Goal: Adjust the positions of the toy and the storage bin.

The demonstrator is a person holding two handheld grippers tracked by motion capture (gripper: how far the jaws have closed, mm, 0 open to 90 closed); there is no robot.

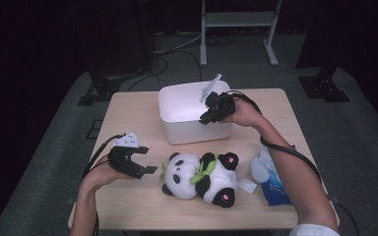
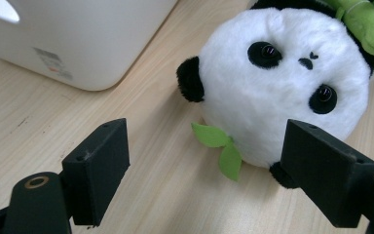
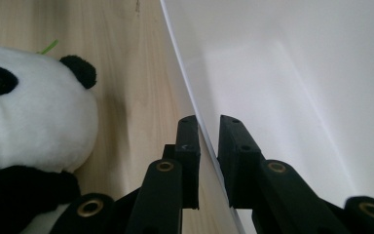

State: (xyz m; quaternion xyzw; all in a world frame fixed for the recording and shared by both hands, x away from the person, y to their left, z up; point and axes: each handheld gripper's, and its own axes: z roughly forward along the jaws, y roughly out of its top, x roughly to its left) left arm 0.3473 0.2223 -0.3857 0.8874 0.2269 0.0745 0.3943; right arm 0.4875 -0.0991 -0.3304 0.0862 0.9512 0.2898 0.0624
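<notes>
We take the white bin [image 1: 177, 105] as our landmark; it stands on the wooden table [image 1: 128, 206] toward the far edge. The right gripper [image 1: 211, 114] sits at the bin's near right rim, its jaws straddling the thin wall, one outside and one inside, nearly pressed together on it; in the right gripper view [image 3: 208, 146] a sliver of gap remains on the inner side, so we cannot tell whether both pads bear on the wall. The panda plush [image 1: 202, 177] lies in front of the bin, close to the table's near edge. Left of the panda and well clear of the bin, the left gripper [image 1: 147, 160] hovers with its jaws spread wide and nothing between them, aimed at the panda's head [image 2: 282, 83]. Bare tabletop lies open to the left of the bin and between bin and panda. A blue-and-white pack [image 1: 273, 179] lies to the right of the panda, partly hidden by the right forearm. A small label [image 2: 51, 63] on the bin's side is too blurred for us to read.
</notes>
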